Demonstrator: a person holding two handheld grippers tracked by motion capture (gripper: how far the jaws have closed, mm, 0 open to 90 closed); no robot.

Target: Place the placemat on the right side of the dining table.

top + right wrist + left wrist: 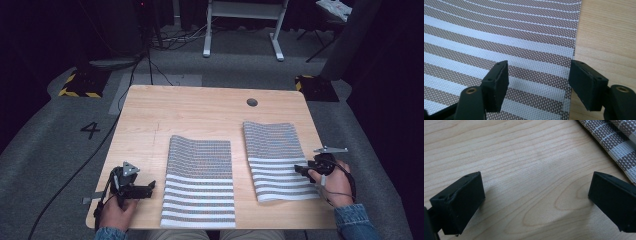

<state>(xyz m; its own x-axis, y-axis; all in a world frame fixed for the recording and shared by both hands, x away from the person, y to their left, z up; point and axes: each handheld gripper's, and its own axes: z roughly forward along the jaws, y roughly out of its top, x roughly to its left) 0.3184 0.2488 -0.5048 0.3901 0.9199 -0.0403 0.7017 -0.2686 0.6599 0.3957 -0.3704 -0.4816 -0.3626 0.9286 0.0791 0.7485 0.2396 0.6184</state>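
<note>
Two woven brown-and-white striped placemats lie side by side on the wooden table (pixel 200 107). The left mat (pixel 200 175) reaches the near edge; the right mat (pixel 277 157) lies a little farther back. My left gripper (pixel 148 188) is open over bare wood (pixel 531 182) left of the left mat, whose edge (pixel 616 142) shows at top right in the left gripper view. My right gripper (pixel 300 169) is open at the right edge of the right mat, low over its stripes (pixel 499 42). Its jaws straddle that mat's edge (pixel 574 53), with nothing gripped.
A round cable hole (pixel 252 102) sits near the table's far edge. Beyond the table are grey carpet, a floor marking "4" (pixel 90 130), cables (pixel 150 65) and white desk legs (pixel 240 30). Bare wood covers the table's far half.
</note>
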